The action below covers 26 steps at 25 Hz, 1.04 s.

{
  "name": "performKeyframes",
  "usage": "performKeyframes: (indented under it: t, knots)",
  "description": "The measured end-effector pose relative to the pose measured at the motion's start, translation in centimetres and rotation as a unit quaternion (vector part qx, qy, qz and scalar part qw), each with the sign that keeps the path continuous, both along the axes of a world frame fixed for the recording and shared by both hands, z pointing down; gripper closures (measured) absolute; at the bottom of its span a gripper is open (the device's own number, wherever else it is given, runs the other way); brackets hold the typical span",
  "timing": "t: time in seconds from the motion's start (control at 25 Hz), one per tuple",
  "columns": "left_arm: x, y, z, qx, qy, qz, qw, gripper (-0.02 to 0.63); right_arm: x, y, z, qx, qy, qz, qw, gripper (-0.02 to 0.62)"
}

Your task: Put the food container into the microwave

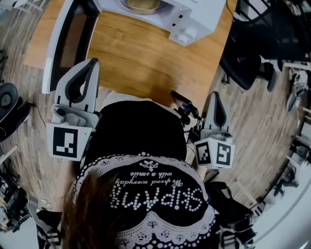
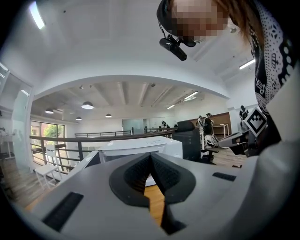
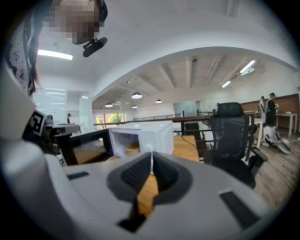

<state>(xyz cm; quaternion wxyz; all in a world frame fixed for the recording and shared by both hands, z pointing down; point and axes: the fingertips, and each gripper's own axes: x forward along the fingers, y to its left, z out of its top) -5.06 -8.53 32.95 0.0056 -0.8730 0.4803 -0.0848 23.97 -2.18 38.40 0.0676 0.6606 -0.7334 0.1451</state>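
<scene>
The round tan food container [image 1: 142,5] sits inside the cavity of the boxy white microwave [image 1: 194,19], which stands at the far edge of the light wooden table [image 1: 141,63]. The microwave's dark-windowed door [image 1: 68,39] hangs wide open, swung out to the left over the near part of the table.

The left gripper [image 1: 92,61], grey with black pads, is held at the near left, its tips just beside the lower end of the open door. In the left gripper view its jaws are pressed together with nothing between them. The right gripper [image 1: 214,95] is held at the near right edge of the table, well apart from the microwave. In the right gripper view its jaws are likewise closed and empty, pointing towards the lit cavity with the container in it.

A black office chair [image 1: 257,44] stands on the wood-patterned floor to the right of the table.
</scene>
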Motion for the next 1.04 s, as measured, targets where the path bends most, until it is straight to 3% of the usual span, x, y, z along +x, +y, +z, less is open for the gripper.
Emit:
performKeyframes:
  t: [1.04]
  knots:
    - [0.46,0.04,0.28,0.004,-0.02,0.006,0.9998,0.578,0.58,-0.91,0.54,-0.007,0.001,-0.006,1.0,0.561]
